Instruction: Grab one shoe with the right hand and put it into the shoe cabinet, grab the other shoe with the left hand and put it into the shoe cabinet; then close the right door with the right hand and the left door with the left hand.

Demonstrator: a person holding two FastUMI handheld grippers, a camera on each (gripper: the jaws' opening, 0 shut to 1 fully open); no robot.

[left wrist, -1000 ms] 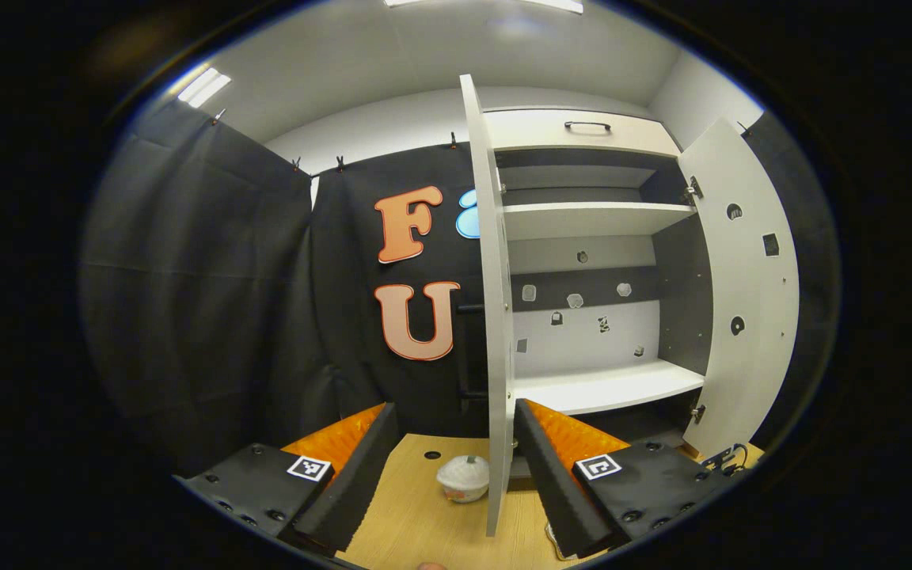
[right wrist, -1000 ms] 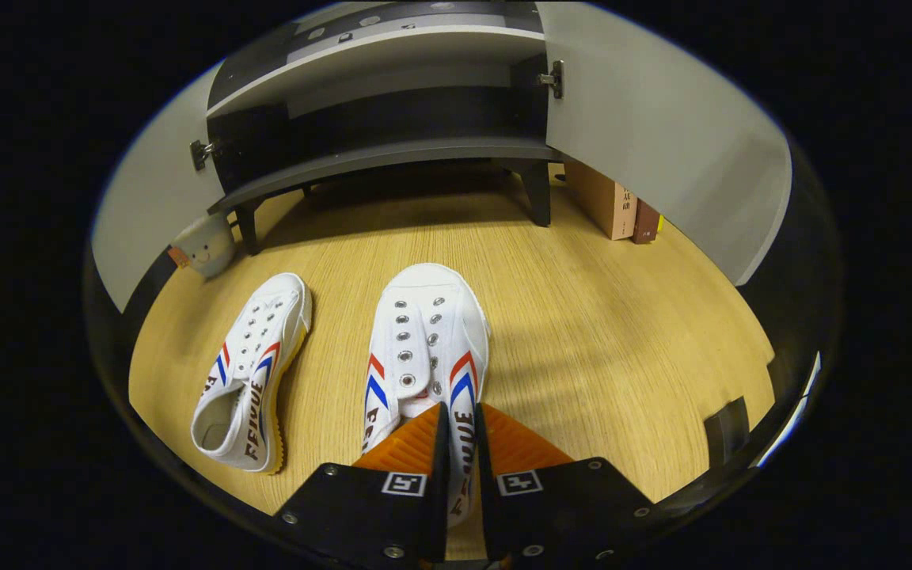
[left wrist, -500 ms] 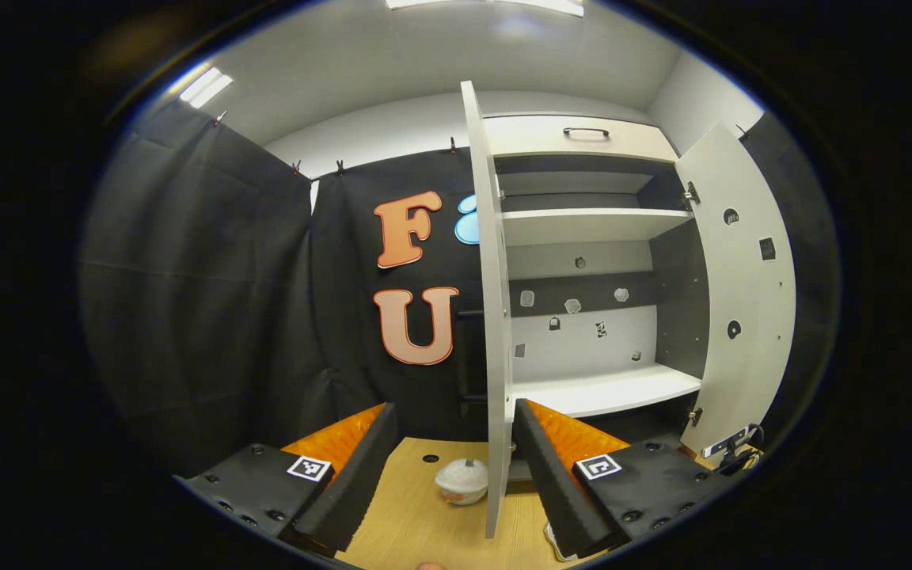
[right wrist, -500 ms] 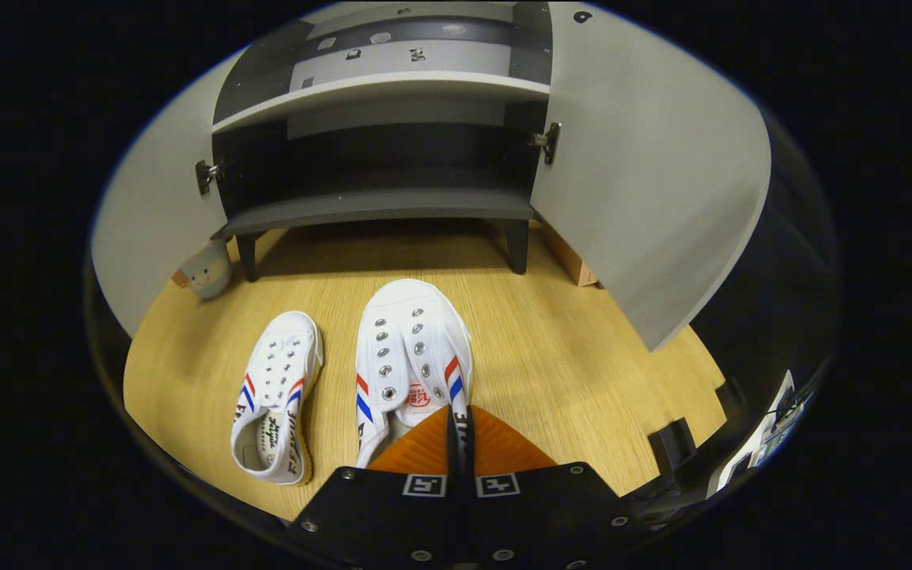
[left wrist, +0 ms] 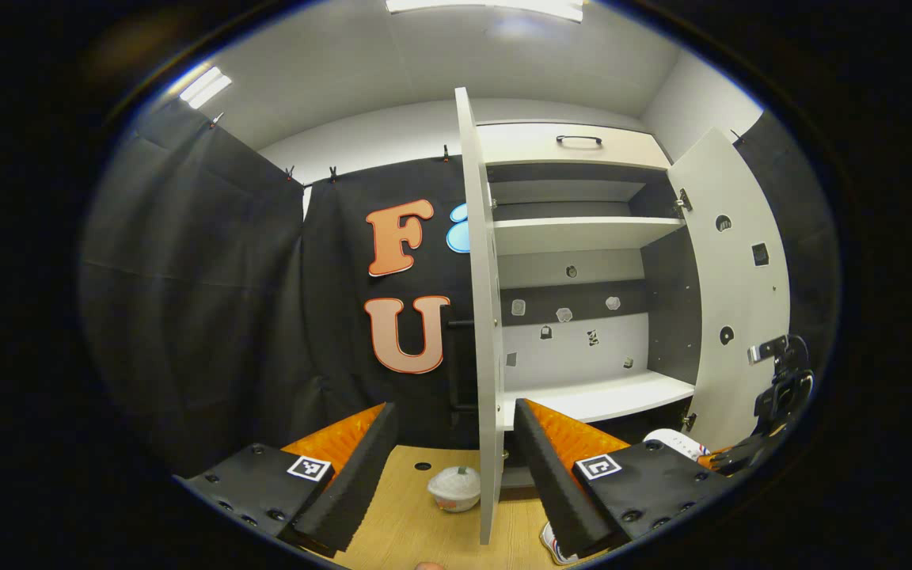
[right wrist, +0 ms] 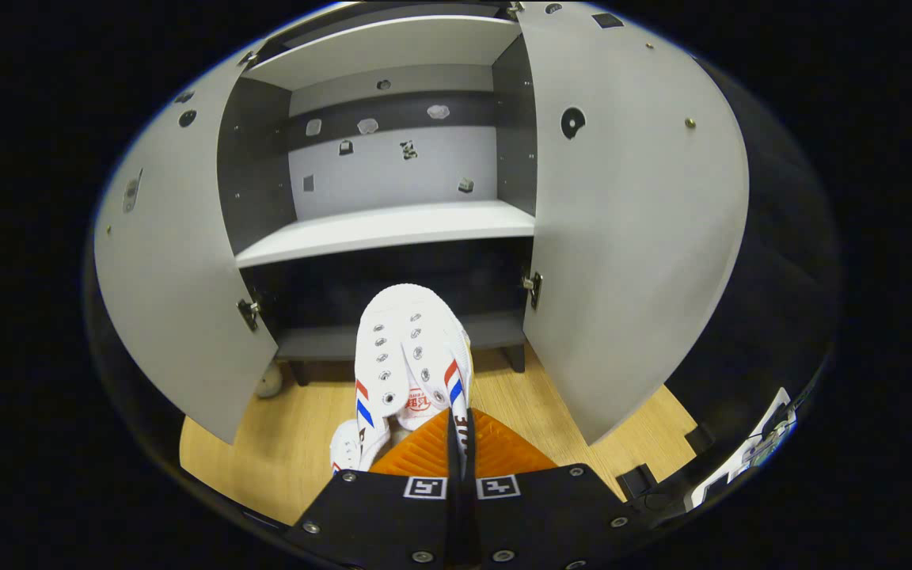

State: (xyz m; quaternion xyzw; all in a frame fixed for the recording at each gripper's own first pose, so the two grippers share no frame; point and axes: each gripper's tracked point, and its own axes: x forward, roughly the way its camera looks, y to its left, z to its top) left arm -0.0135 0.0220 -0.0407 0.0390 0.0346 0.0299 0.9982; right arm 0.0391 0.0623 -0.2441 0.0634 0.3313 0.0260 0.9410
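Note:
In the right gripper view my right gripper (right wrist: pixel 456 419) is shut on the side wall of a white shoe (right wrist: pixel 408 356) with red and blue stripes. The shoe hangs above the floor, its toe pointing at the cabinet's dark bottom compartment (right wrist: pixel 393 340). The second shoe (right wrist: pixel 345 447) lies on the floor below it, mostly hidden. In the left gripper view my left gripper (left wrist: pixel 456 412) stands open and holds nothing, facing the edge of the cabinet's left door (left wrist: pixel 488 317). Far right there, the right gripper (left wrist: pixel 729 455) carries the shoe (left wrist: pixel 674 439); the second shoe's tip (left wrist: pixel 551 545) peeks out at the bottom.
Both cabinet doors, the left door (right wrist: pixel 179 261) and the right door (right wrist: pixel 630 222), stand wide open. A white shelf (right wrist: pixel 385 229) sits above the bottom compartment. A small round white toy (left wrist: pixel 456 487) rests on the wooden floor (right wrist: pixel 282 443) by the left door.
My right gripper has lifted the shoe off the floor and carried it toward the cabinet's bottom compartment. The left gripper has barely moved and stays open.

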